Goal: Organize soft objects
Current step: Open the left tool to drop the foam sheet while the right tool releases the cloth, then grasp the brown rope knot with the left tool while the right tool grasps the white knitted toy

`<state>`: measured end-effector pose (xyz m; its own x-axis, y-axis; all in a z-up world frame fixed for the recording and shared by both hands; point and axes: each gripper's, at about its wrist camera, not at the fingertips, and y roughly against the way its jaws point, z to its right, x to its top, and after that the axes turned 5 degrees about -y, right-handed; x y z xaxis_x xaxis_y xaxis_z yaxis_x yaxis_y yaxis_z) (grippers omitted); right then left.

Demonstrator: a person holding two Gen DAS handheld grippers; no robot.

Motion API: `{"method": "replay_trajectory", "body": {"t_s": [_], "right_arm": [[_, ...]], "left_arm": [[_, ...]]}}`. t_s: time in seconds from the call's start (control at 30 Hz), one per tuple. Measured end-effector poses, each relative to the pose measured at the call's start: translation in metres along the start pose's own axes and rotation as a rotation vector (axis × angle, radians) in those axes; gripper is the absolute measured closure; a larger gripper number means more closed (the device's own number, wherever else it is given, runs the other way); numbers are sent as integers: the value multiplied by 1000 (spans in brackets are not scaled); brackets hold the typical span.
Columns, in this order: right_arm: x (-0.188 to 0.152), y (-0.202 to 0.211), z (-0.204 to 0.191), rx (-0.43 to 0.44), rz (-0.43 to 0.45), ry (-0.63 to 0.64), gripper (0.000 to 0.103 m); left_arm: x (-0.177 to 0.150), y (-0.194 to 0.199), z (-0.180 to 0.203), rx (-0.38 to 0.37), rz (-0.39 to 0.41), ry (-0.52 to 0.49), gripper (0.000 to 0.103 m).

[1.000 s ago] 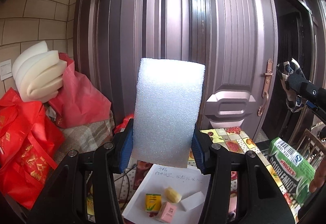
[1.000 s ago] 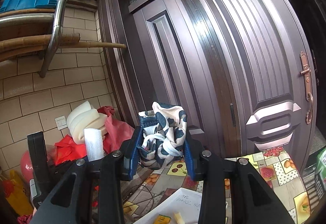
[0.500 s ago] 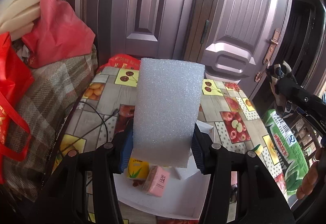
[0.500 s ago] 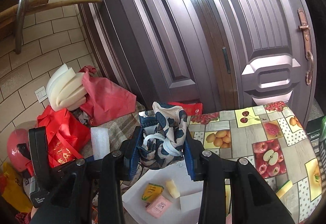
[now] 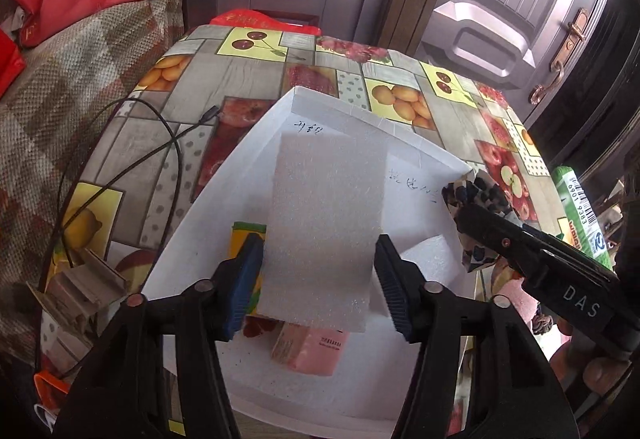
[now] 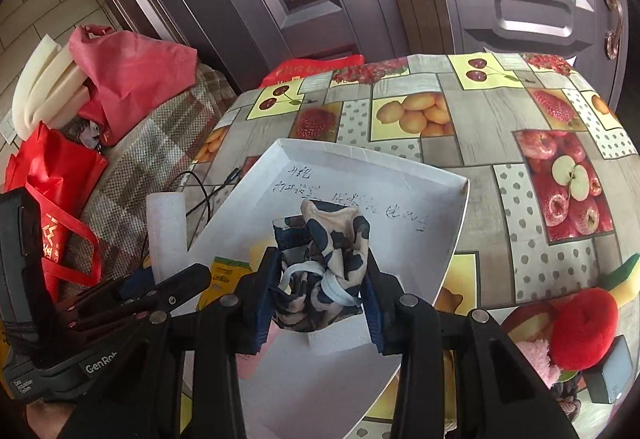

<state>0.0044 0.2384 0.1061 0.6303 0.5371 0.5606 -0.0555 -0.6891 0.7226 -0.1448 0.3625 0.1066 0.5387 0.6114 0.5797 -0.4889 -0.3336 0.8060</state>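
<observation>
A white foam block (image 5: pixel 324 223) lies in the white tray (image 5: pixel 360 111) between the jaws of my left gripper (image 5: pixel 318 287). The jaws are opening, and a gap shows on each side of the block. A blue-and-cream spotted cloth (image 6: pixel 324 251) is bunched between the pads of my right gripper (image 6: pixel 320 295), low over the tray (image 6: pixel 360 159). Those jaws are starting to open, but the pads still touch the cloth. In the tray also lie a yellow carton (image 5: pixel 244 235), a pink packet (image 5: pixel 316 351) and a small white foam piece (image 5: pixel 428 259).
The tray rests on a table with a fruit-print cover (image 5: pixel 248 79). A black cable (image 5: pixel 160 143) runs along the left. A red plush (image 6: pixel 584 323), a pink fuzzy thing (image 6: pixel 532 355) and a sponge (image 6: pixel 620 271) sit at the right edge. Red bags (image 6: pixel 48 179) pile up left; doors stand behind.
Both grippers have come down from door height to just above the tray. The left jaws have spread away from the foam block, which now rests in the tray. The right still carries the cloth.
</observation>
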Motion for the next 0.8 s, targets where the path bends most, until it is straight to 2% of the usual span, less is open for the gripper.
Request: {"method": "replay_trajectory", "body": {"t_s": [0.03,0.07,0.1,0.13,0.27,0.3,0.43,0.53,0.63,0.73,0.8], "right_arm": [[-1,-6,1,11,-9,-4,49],[-1,-10,3,4,-11,-13,46],[-1,-13,6,8,-10,-31,32],[-1,-14,10,18,-11,-54,17],[-2,-14,15,41,4,-100,10],[-2,-12,13,45,11,-98,1],[-4,15,2,50,70,-59,0],[-5,52,-6,56,165,-14,0],[-9,103,-11,64,328,36,0],[-14,176,-10,49,580,51,0],[-11,220,-3,48,693,37,0]], "left_arm": [[-2,0,0,24,16,-9,13],[-4,2,-3,58,39,-6,6],[-5,4,-8,75,55,11,0],[-6,4,-14,82,56,33,0],[-6,14,-27,121,75,57,0],[-6,19,-28,124,87,64,0],[-11,47,-27,121,152,89,0],[-20,73,-23,117,219,103,0],[-29,98,-20,107,291,105,0],[-34,119,-9,86,360,75,0],[-36,128,6,69,378,41,0]]}}
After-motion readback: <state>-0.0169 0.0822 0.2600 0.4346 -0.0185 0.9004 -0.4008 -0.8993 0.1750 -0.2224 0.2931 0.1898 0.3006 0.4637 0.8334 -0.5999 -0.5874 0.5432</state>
